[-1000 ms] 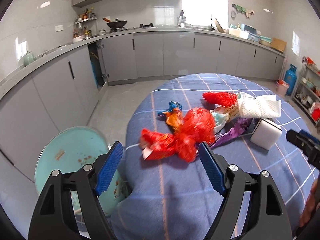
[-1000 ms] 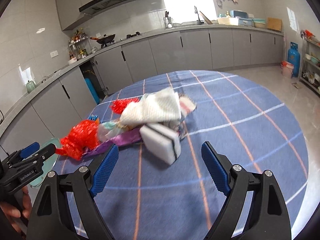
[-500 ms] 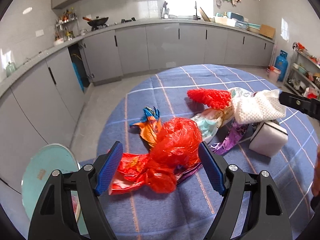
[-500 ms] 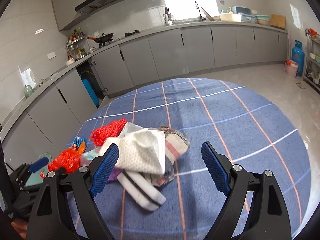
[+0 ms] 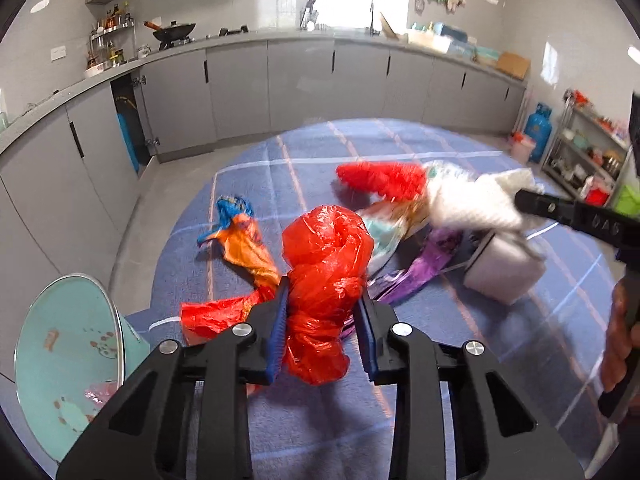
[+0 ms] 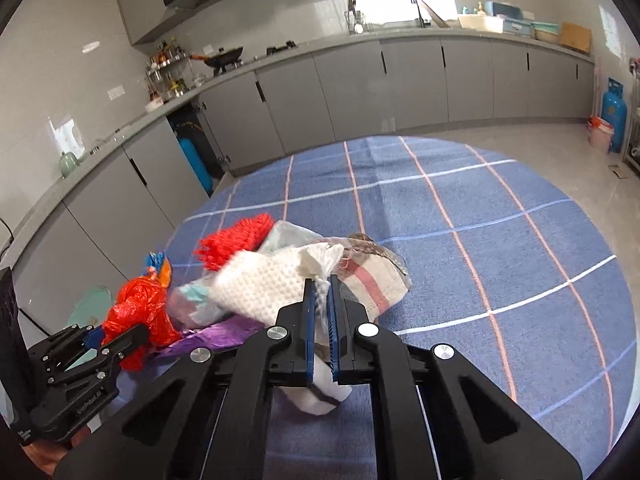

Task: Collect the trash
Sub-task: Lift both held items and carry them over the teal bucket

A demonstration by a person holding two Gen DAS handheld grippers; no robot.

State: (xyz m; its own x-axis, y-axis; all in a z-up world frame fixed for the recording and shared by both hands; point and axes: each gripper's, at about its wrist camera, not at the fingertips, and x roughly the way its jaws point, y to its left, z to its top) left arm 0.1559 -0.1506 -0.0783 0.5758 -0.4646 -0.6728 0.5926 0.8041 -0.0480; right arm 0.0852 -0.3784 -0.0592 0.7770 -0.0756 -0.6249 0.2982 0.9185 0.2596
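A pile of trash lies on the round table with the blue plaid cloth (image 6: 500, 240). My left gripper (image 5: 324, 320) is shut on a crumpled red plastic bag (image 5: 326, 256); both also show in the right wrist view, the gripper (image 6: 104, 346) low at the left with the bag (image 6: 138, 308). My right gripper (image 6: 321, 320) is shut on a white paper towel (image 6: 268, 284), which also shows in the left wrist view (image 5: 468, 204). Around them lie a red net (image 5: 384, 178), an orange and blue wrapper (image 5: 240, 236), a purple wrapper (image 5: 416, 276) and a white sponge block (image 5: 500, 272).
A pale green trash bin (image 5: 68, 360) stands on the floor beside the table's left edge. Grey kitchen cabinets (image 6: 360, 92) run along the far walls. A blue gas cylinder (image 6: 614, 114) stands at the far right. A striped cloth (image 6: 372, 280) lies under the towel.
Both grippers have moved in on the pile and shut: the left one on the red bag, the right one on the white paper towel.
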